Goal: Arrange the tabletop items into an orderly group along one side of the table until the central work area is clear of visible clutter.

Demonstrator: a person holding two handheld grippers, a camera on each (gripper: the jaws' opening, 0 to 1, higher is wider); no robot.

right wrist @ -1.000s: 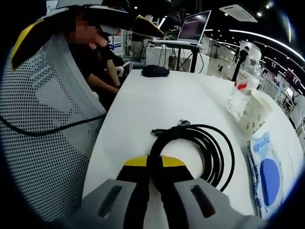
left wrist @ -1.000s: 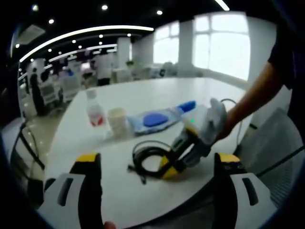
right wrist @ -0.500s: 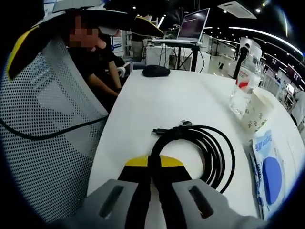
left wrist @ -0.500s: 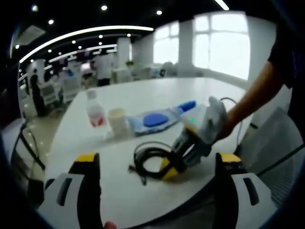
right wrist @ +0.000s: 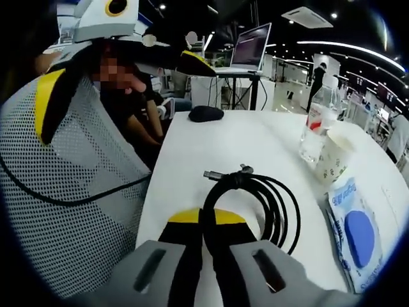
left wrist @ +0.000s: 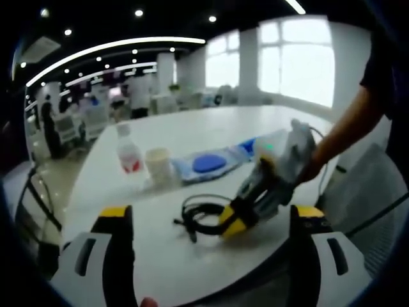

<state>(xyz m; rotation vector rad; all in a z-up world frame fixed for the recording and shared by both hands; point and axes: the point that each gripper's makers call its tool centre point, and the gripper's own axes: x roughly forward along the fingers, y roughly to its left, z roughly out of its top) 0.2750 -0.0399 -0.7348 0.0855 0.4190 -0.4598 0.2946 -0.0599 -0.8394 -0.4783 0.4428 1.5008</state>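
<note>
A coiled black cable (right wrist: 255, 195) lies on the white table (right wrist: 211, 144), near its edge. My right gripper (right wrist: 203, 217) is shut on the near loop of the coil. In the left gripper view the same cable (left wrist: 199, 214) shows with the right gripper (left wrist: 233, 224) clamped on it, held by a gloved hand (left wrist: 291, 157). My left gripper (left wrist: 211, 216) hovers short of the table edge, jaws wide open and empty. Its yellow-tipped fingers (right wrist: 50, 102) also show at the upper left of the right gripper view.
A water bottle (right wrist: 317, 125), a paper cup (right wrist: 335, 157) and a blue packet (right wrist: 354, 227) sit in a row beyond the cable. A black mouse (right wrist: 206, 113) lies at the far table end, with a laptop (right wrist: 250, 45) behind it. A mesh chair (right wrist: 70, 192) stands beside the table.
The right gripper has shifted a little to the right and tipped up, still clamped on the cable, and the coil has come along slightly. The left gripper stays open.
</note>
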